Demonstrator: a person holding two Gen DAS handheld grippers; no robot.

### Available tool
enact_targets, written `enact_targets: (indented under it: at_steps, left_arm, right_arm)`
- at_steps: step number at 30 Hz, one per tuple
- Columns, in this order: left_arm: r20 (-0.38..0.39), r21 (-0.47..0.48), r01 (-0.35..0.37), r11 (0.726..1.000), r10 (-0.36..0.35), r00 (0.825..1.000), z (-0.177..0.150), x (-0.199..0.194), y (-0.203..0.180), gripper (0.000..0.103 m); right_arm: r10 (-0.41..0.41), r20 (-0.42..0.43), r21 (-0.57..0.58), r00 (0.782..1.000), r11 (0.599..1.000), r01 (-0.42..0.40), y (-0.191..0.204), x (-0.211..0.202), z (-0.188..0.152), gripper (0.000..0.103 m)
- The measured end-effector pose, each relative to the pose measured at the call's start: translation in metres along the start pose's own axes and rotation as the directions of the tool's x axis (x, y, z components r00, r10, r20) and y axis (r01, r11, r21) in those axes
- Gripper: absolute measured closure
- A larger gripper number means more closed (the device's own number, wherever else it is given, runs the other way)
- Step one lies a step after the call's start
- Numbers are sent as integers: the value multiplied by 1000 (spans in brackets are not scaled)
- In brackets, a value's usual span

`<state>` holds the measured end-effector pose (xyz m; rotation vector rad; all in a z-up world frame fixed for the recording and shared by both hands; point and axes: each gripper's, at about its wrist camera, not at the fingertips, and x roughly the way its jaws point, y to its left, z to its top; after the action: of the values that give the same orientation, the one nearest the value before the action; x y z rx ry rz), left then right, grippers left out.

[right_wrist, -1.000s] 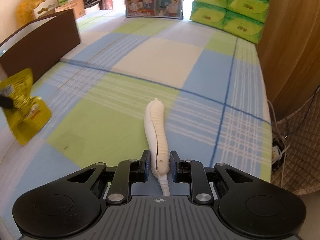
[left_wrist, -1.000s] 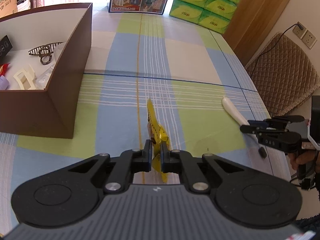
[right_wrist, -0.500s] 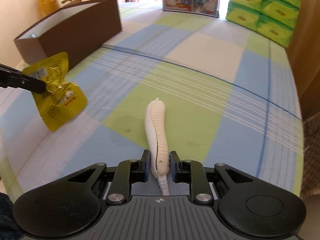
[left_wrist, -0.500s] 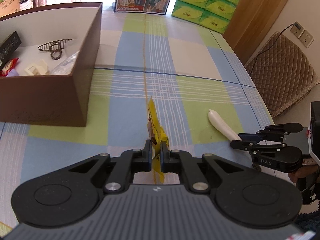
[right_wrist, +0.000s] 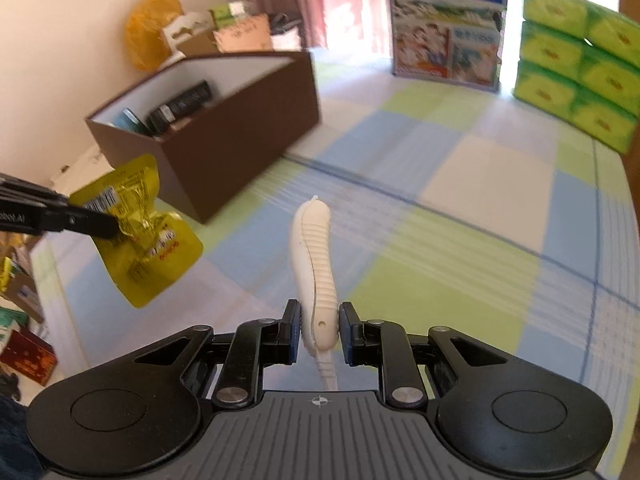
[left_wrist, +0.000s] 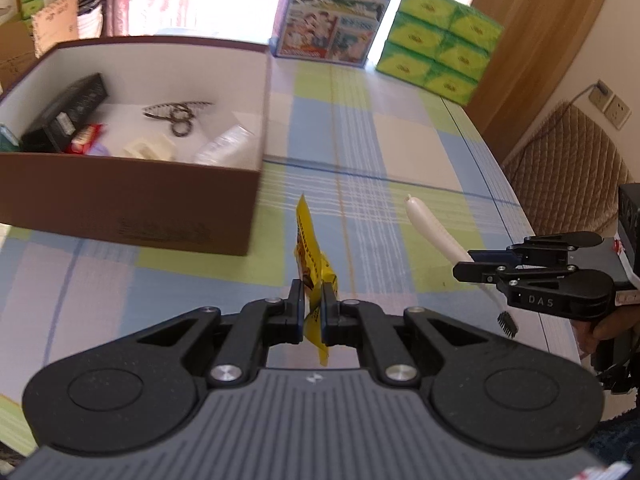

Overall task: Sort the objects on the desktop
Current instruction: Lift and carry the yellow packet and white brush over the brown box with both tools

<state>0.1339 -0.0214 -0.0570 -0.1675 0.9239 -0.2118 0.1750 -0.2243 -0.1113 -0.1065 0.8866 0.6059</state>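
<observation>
My left gripper (left_wrist: 311, 307) is shut on a yellow snack packet (left_wrist: 310, 248), held edge-on above the checked tablecloth; the right wrist view shows the same packet (right_wrist: 140, 236) hanging from the left gripper's fingers (right_wrist: 86, 220). My right gripper (right_wrist: 319, 330) is shut on a white toothbrush (right_wrist: 314, 256), handle pointing forward. In the left wrist view that toothbrush (left_wrist: 432, 232) sticks out of the right gripper (left_wrist: 466, 262), bristles down. The brown box (left_wrist: 132, 208) stands ahead to the left, open-topped.
Inside the box lie a black remote (left_wrist: 66, 110), scissors (left_wrist: 176, 112), a red wrapper (left_wrist: 86, 138) and white items. A milk carton box (left_wrist: 334, 12) and green tissue packs (left_wrist: 436, 58) stand at the table's far end. A chair (left_wrist: 568, 176) is to the right.
Both grippers have risen and moved toward the brown box, each still holding its object. The box's inside now shows more fully in both views.
</observation>
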Motion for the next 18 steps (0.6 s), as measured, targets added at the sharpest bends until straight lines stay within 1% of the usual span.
enact_targets:
  at_steps: [6, 12, 18]
  left_arm:
    - [58, -24, -17, 1000, 18, 998, 6, -30, 24, 99]
    - [116, -38, -34, 999, 38, 993, 16, -56, 47, 99]
    - [168, -53, -42, 998, 50, 985, 27, -76, 72, 99]
  right_arm:
    - [52, 39, -46, 998, 998, -50, 29, 0, 28, 86]
    - [96, 70, -89, 993, 992, -90, 59, 5, 54, 86]
    - [122, 97, -121, 988, 987, -110, 83, 12, 76, 86]
